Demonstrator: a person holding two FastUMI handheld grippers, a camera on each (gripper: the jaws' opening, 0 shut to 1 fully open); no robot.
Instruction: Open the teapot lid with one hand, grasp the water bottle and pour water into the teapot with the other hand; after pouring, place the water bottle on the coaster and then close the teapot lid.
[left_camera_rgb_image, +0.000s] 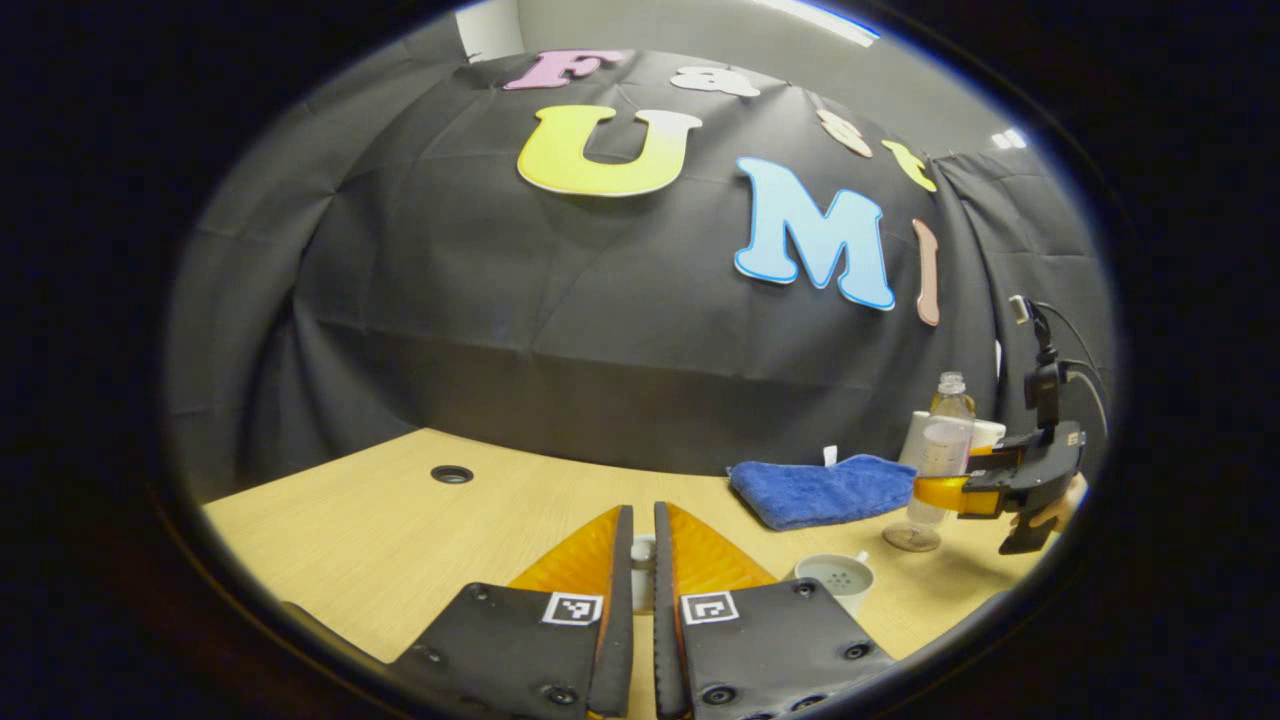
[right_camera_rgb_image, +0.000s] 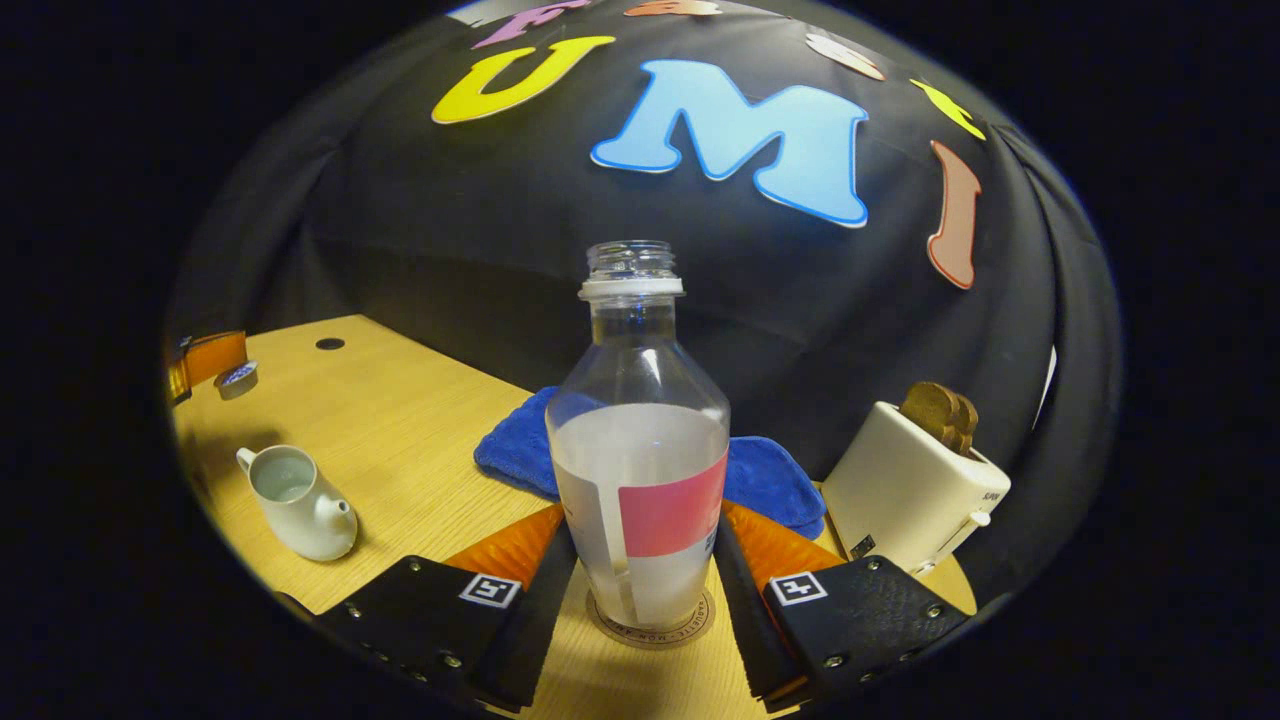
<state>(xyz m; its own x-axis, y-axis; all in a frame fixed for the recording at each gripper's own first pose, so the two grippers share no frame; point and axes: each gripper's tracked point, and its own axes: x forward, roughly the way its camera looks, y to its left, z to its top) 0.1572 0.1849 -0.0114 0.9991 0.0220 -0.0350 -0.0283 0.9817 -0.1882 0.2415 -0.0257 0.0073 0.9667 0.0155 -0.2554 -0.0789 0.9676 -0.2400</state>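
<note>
The right tongs (right_camera_rgb_image: 640, 570) flank the water bottle (right_camera_rgb_image: 640, 470) standing on the coaster (right_camera_rgb_image: 650, 625), though contact is unclear; withdrawing crookedly could topple it. The left tongs (left_camera_rgb_image: 643, 575), nearly closed, pinch the lid (left_camera_rgb_image: 643, 572) left of the teapot (left_camera_rgb_image: 838, 580); slipping could drop it.

A clear water bottle (right_camera_rgb_image: 640, 450), low in the centre of the right gripper view, wore a frosted white label with a red band and stood on a tan coaster (right_camera_rgb_image: 650, 625) ringed in dark print. Behind it lay a royal-blue towel (right_camera_rgb_image: 770, 480). At right sat a cream toaster (right_camera_rgb_image: 915, 490) with brown toast (right_camera_rgb_image: 940, 415). At lower left stood a white teapot (right_camera_rgb_image: 300, 505) on a pale wood-grain table (right_camera_rgb_image: 400, 420). Low in the left gripper view, a white lid (left_camera_rgb_image: 643, 575) showed between the fingers.
</note>
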